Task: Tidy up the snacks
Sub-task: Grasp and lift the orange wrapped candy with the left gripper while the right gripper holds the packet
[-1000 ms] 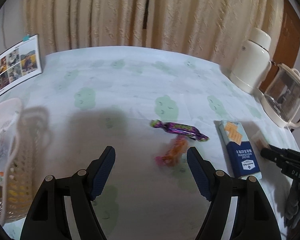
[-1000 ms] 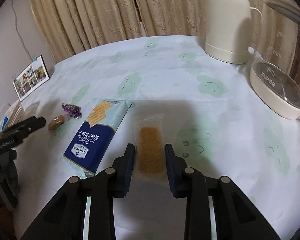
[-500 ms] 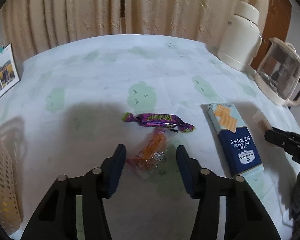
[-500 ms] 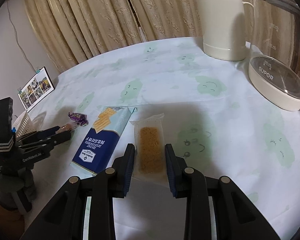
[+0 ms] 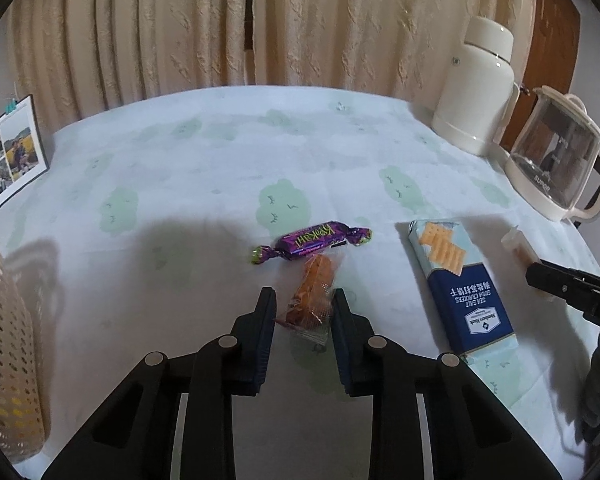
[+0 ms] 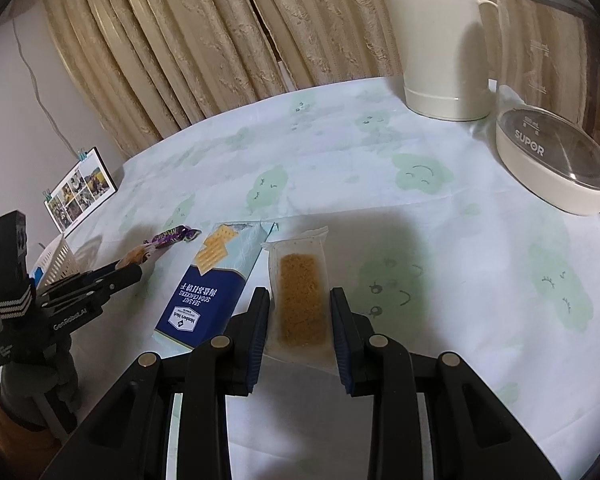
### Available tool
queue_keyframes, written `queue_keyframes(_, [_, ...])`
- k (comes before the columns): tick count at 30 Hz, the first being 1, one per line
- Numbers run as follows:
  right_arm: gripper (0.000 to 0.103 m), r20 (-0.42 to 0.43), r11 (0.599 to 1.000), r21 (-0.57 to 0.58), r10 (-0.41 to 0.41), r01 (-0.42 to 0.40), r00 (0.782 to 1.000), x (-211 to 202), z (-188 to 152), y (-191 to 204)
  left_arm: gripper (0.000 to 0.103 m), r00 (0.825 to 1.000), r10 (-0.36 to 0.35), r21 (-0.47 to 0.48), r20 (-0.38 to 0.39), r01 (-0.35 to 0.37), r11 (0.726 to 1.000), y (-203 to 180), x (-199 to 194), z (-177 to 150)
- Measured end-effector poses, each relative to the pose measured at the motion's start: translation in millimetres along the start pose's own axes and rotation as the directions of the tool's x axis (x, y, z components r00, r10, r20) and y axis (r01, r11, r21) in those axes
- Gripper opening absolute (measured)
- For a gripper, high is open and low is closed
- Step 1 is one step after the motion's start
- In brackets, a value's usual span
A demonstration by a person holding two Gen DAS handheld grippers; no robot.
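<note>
In the left wrist view, my left gripper (image 5: pixel 303 306) is shut on an orange snack packet (image 5: pixel 314 286) that lies on the tablecloth. A purple wrapped candy (image 5: pixel 312 240) rests just beyond it, and a blue cracker box (image 5: pixel 460 284) lies to the right. In the right wrist view, my right gripper (image 6: pixel 299 304) is shut on a clear packet of brown crumbly snack (image 6: pixel 302 292). The cracker box (image 6: pixel 216 276) lies just to its left, and the purple candy (image 6: pixel 172 236) farther left. A white perforated basket (image 5: pixel 4 360) stands at the left edge.
A cream thermos (image 6: pixel 440 40) and a glass kettle (image 6: pixel 556 128) stand at the back right of the round table. A photo frame (image 5: pixel 8 160) leans at the far left. Beige curtains hang behind. The basket (image 6: pixel 58 262) shows behind the left gripper.
My left gripper has moved forward over the orange packet and closed from wide open onto it. The right gripper has kept its hold on the clear packet and shifted only slightly.
</note>
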State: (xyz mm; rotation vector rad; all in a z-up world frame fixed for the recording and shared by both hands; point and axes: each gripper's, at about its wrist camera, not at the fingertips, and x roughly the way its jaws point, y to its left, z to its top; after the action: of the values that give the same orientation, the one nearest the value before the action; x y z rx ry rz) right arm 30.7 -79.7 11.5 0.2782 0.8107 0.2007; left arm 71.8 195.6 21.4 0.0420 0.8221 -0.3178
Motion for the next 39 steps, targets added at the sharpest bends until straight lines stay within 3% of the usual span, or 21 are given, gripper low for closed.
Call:
queue_keyframes(13, [0.028, 0.037, 0.999, 0.026, 0.036, -0.037, 0.999, -8.4, 1.1, -2.1, 0.028, 0.992, 0.039, -0.079, 0.120, -0.030, 0.996, 11.1, -38.9, -4.2])
queue_keyframes(25, [0.028, 0.054, 0.997, 0.029, 0.065, -0.066, 0.996, -11.6, 0.5, 2.8, 0.028, 0.968, 0.122, -0.131, 0.221, -0.094, 0.987, 23.6, -67.1, -5.6])
queue_keyframes(39, [0.028, 0.055, 0.996, 0.021, 0.084, -0.085, 0.995, -11.9, -2.4, 5.9, 0.028, 0.936, 0.211, -0.222, 0.281, -0.150, 0.963, 60.0, -102.3, -14.7])
